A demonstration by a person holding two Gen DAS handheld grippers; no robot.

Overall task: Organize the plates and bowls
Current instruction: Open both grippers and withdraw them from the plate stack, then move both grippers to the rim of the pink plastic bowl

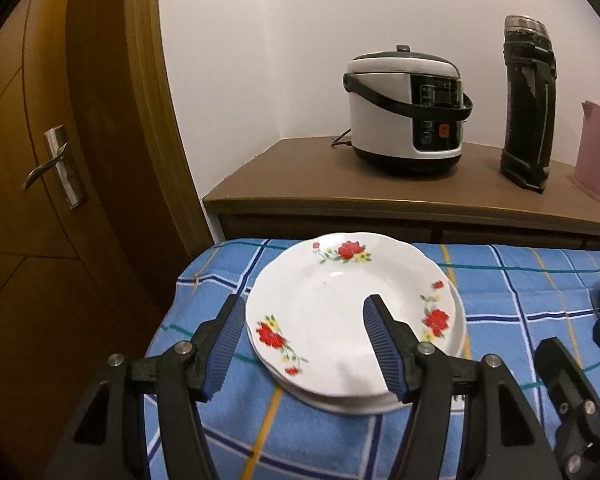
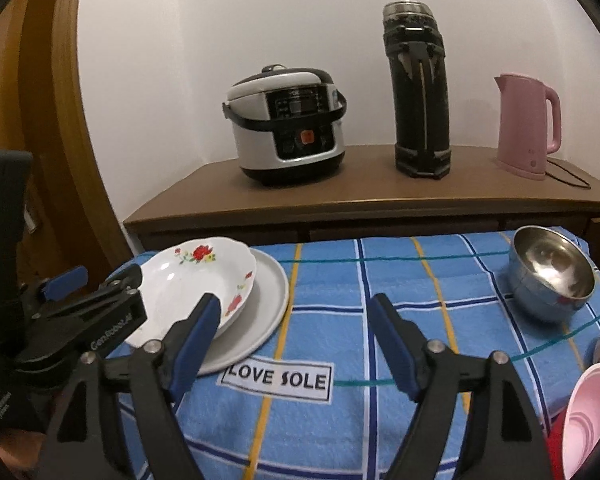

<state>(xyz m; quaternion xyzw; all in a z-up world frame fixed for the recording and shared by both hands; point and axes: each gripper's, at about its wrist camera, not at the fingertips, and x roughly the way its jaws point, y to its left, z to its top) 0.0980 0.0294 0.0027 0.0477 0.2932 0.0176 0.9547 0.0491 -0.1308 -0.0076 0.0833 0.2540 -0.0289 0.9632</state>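
Floral plate point(image 1: 340, 312) stacked on plain white plate point(image 2: 260, 304), at the left end of blue checked cloth point(image 2: 380, 280). Left gripper point(image 1: 304, 340) spread wide, one finger beside the floral rim, the other above its well. Right gripper point(image 2: 296, 336) spread wide above bare cloth. Steel bowl point(image 2: 552, 276) at the cloth's far right; pink bowls point(image 2: 588, 416) nearer. Rice cooker point(image 2: 288, 136), black flask point(image 2: 420, 92), pink kettle point(image 2: 528, 124) on brown cabinet point(image 2: 360, 196) behind.

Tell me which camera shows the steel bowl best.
The right wrist view. There the steel bowl sits whole on the blue checked cloth, its shiny inside visible. The left wrist view catches only a blurred sliver of something metallic at its right edge, likely that bowl, cut off by the frame.
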